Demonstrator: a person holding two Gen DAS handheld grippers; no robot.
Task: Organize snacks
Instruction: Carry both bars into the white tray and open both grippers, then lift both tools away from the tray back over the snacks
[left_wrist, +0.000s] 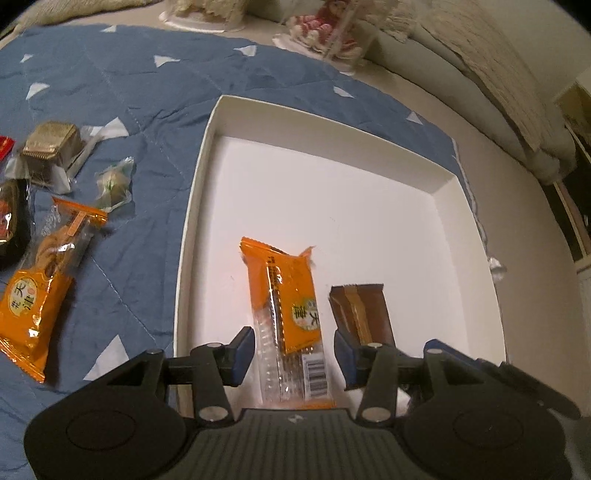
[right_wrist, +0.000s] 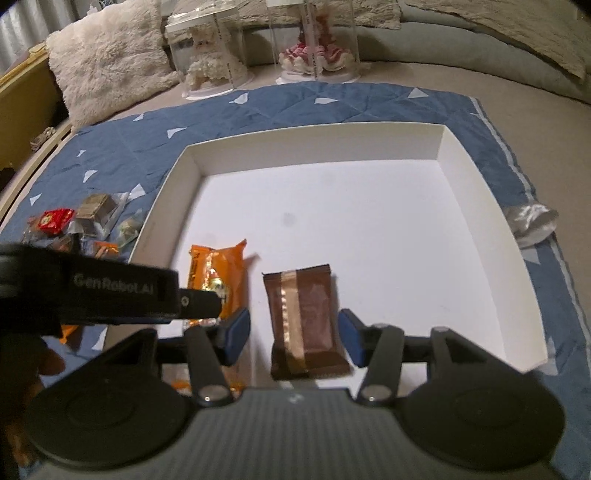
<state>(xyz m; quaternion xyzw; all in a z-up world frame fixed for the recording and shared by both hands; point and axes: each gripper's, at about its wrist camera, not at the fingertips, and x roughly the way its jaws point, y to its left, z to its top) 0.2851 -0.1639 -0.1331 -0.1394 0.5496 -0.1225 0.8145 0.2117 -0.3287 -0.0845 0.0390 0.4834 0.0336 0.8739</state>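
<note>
Between the fingers of the left gripper (left_wrist: 293, 354) lies an orange packet (left_wrist: 286, 306), flat on the floor of the white box (left_wrist: 199, 192). The jaws stand partly open, with a gap at each side of the packet, so they grip nothing. Just right of them lies a brown packet (left_wrist: 364, 312), and the right finger covers its near corner.

The right gripper (right_wrist: 293, 338) is also partly open around the brown packet (right_wrist: 306, 321), with both pads clear of it. To its left, the body of the left gripper crosses the view and hides part of the orange packet (right_wrist: 216, 269).

Left of the box, on the blue quilt (left_wrist: 147, 92), more snacks wait: a second orange packet (left_wrist: 35, 288), a gold-topped cake (left_wrist: 51, 142) and a small clear-wrapped sweet (left_wrist: 114, 182). At the far edge, two clear cases (right_wrist: 207, 48) hold figures that are hard to make out.
</note>
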